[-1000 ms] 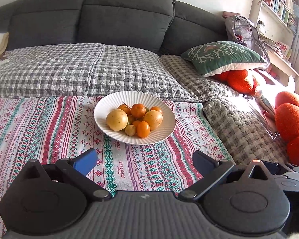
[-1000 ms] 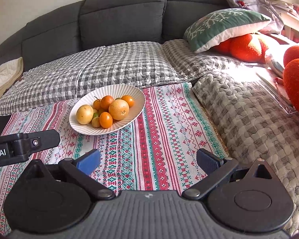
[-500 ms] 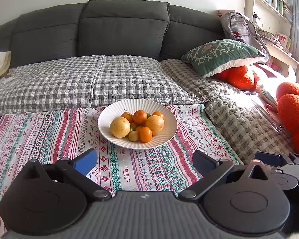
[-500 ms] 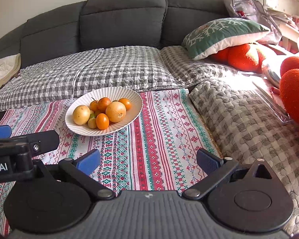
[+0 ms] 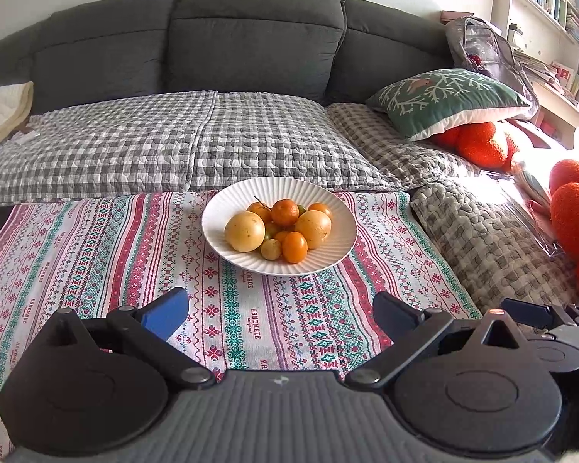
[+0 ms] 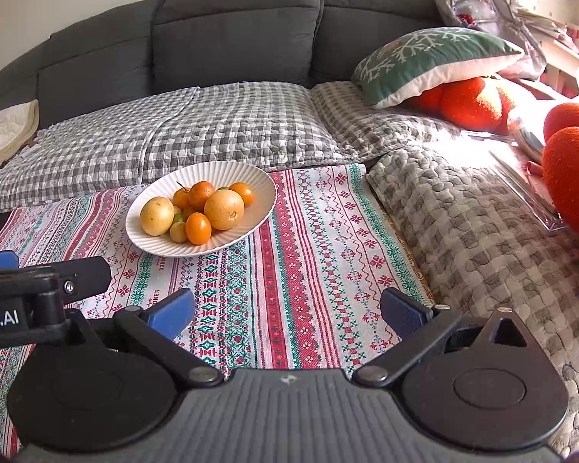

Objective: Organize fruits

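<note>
Currently, both tongs are hovering above the patterned cloth (image 5: 96,254), each spread wide and gripping nothing.

The left gripper (image 5: 280,312) is pointing straight at the white ribbed plate (image 5: 220,208), which is sitting on the cloth directly ahead of its fingertips and apart from them. The plate is carrying a heap of fruits (image 5: 280,229): a large yellow fruit (image 5: 245,230) on the left, a second large one (image 5: 313,228) on the right, and smaller orange and greenish pieces packed between and behind them.

The right gripper (image 6: 287,312) is sitting just beside the left one; from its camera the plate (image 6: 258,193) is lying ahead and to the left of the open fingers, with bare cloth showing between the two blue pads (image 6: 171,312). One left finger is projecting into this view at the left edge.

Beyond the plate, a grey checked quilt (image 5: 173,139) is covering the dark sofa (image 5: 251,38). To the right of both tongs, a green cushion (image 5: 444,100) is resting on orange cushions (image 5: 482,142).
</note>
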The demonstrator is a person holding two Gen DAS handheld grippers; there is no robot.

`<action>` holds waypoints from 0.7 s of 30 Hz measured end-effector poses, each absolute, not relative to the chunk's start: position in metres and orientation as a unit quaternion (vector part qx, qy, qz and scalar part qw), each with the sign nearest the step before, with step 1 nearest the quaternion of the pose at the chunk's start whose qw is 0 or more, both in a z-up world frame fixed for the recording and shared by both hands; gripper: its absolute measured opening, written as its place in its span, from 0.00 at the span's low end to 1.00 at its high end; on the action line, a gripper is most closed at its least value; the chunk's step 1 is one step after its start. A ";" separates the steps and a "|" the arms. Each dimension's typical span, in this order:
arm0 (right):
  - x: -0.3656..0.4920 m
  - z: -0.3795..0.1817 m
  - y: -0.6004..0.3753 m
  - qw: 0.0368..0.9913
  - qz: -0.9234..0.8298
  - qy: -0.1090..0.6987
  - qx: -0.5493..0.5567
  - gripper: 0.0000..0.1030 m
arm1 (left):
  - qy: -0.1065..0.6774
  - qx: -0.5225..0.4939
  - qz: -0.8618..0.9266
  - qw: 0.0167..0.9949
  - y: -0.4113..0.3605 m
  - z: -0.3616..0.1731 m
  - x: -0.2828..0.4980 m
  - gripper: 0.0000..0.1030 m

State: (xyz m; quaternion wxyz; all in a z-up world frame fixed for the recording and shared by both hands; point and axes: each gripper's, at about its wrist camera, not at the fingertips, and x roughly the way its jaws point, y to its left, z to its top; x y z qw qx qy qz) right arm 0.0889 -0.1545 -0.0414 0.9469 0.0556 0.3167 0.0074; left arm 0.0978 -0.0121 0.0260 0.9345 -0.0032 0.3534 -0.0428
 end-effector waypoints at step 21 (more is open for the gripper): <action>0.090 -0.044 -0.155 0.941 0.019 0.330 0.065 1.00 | 0.346 -0.001 -0.052 0.937 -0.015 0.026 0.095 0.93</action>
